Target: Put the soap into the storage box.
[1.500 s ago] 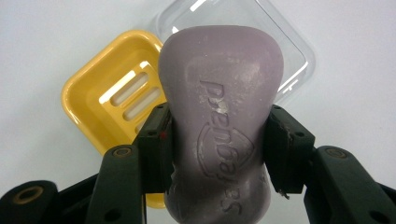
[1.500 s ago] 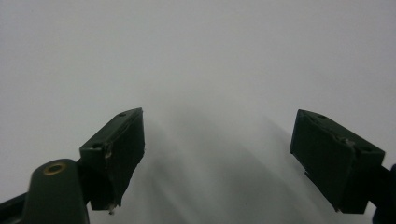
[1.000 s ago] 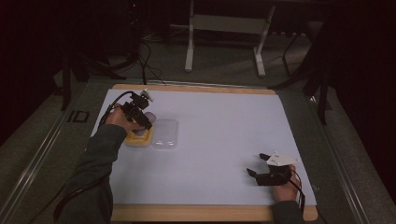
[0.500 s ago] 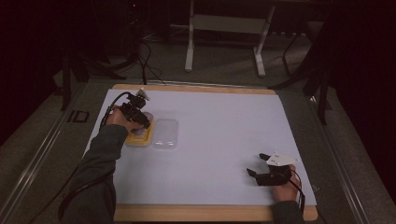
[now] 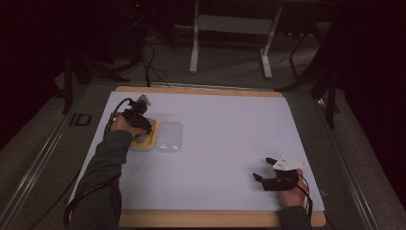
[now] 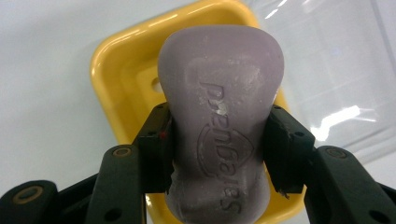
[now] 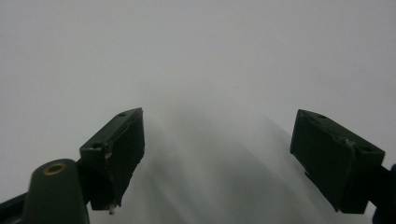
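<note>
Lilac-grey soap (image 6: 219, 126), a waisted bar with a brand name pressed into its face, was clamped at its narrow middle by the left gripper (image 6: 218, 149), one black jaw pressing on each flank. The bar's long axis ran straight along the jaws, away from the hand, so its rounded far end led. Directly beneath and beyond it lay a yellow soap dish (image 6: 116, 79), a shallow tray with a slot in its floor, and the dish's long side lined up with the bar's. In the left gripper view the bar covered most of the hollow; whether its underside already touched the dish could not be told. A clear plastic lid (image 5: 170, 136) lay flat on the white table (image 5: 230, 129), just beside the dish on its right. From the high view the left gripper (image 5: 138, 117) sat over the dish (image 5: 146, 142) at the table's left, near the far edge. The right gripper (image 5: 269, 176) rested well apart near the front right corner, its jaws spread wide with nothing between them, so the left hand was by far the nearer to the dish.
</note>
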A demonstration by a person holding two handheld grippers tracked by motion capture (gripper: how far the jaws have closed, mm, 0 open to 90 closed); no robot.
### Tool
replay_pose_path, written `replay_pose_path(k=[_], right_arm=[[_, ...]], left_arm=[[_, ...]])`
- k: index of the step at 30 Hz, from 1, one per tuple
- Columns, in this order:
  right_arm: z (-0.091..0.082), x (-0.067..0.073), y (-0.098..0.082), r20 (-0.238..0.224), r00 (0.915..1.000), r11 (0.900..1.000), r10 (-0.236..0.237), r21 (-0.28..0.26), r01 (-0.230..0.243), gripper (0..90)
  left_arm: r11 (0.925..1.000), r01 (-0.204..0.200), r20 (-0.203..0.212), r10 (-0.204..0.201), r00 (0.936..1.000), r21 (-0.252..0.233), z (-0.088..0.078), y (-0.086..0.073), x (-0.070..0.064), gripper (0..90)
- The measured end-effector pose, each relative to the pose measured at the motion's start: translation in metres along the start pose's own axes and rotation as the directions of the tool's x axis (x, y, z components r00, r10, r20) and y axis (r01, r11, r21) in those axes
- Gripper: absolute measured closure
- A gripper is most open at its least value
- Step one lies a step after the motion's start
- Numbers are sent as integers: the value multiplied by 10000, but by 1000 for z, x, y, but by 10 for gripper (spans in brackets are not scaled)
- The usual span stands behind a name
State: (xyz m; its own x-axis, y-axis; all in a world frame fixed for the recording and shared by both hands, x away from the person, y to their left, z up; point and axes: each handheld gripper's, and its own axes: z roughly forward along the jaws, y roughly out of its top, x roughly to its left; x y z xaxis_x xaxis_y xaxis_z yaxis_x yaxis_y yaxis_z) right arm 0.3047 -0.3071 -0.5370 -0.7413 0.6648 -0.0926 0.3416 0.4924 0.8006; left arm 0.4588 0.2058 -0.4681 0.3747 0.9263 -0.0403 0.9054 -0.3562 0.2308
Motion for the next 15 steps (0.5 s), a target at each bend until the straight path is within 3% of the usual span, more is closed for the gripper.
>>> replay_pose_path(k=[10, 15], right_arm=[[0, 0, 0, -7, 10000, 10000, -16, 10, 16, 175], [0, 0, 0, 0, 10000, 10000, -21, 13, 21, 175]], left_arm=[[9993, 320, -120, -318, 9994, 168, 9, -2, 3, 496], [9983, 483, 24, -484, 9988, 315, 12, -3, 5, 480]])
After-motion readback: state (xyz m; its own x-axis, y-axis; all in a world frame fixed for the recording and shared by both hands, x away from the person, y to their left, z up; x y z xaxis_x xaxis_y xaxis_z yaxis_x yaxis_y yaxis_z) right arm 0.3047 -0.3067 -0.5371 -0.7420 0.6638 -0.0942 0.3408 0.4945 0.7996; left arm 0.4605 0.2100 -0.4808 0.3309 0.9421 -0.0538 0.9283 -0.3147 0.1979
